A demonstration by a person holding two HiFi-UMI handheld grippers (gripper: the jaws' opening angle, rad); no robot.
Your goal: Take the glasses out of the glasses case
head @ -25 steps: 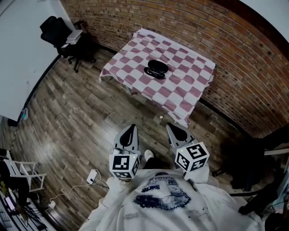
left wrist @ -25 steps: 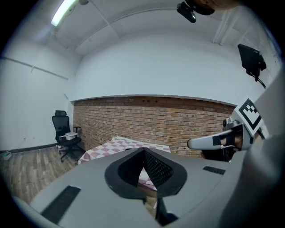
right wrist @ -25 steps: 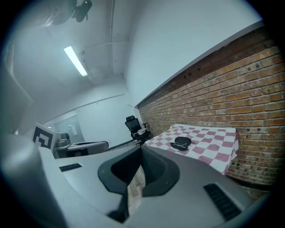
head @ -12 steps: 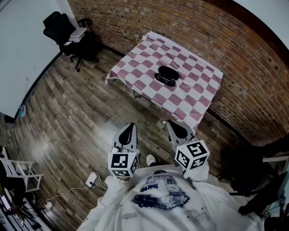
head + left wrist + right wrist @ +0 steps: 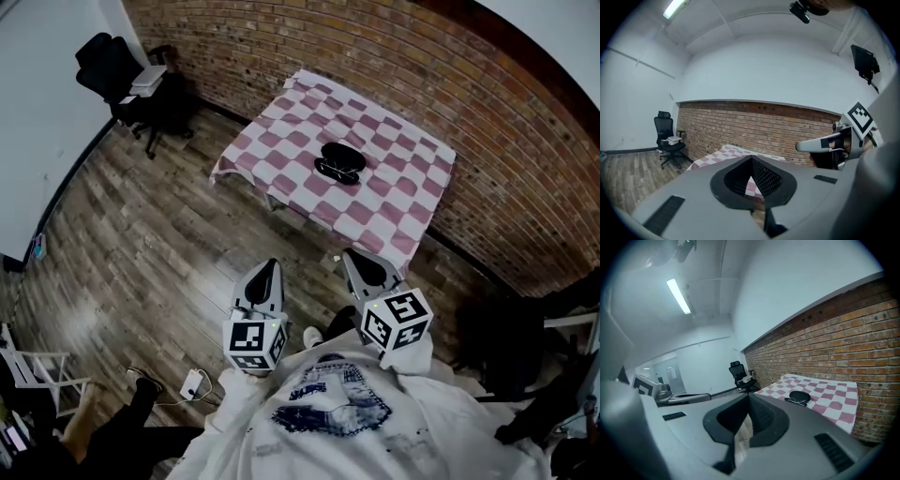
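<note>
Well back from the counter (image 5: 281,141), the person stands on the wood floor (image 5: 141,234) with both tools held close in front of a white sweatshirt (image 5: 328,422). The left gripper (image 5: 270,265) and the right gripper (image 5: 349,255) sit side by side, apart from each other, both aimed toward the counter. Each gripper's own view shows its jaws pressed together with nothing caught between them.

A pink-and-white checked cloth covers the counter, which stands against a brick wall (image 5: 375,56). The black glasses case (image 5: 342,157) lies near the middle of the cloth, well apart from both grippers. Thin-framed glasses (image 5: 330,170) lie against the case's near edge; from this far off it cannot be told whether the case is open or closed. A black office chair (image 5: 108,66) stands by the wall to the left of the counter.
</note>
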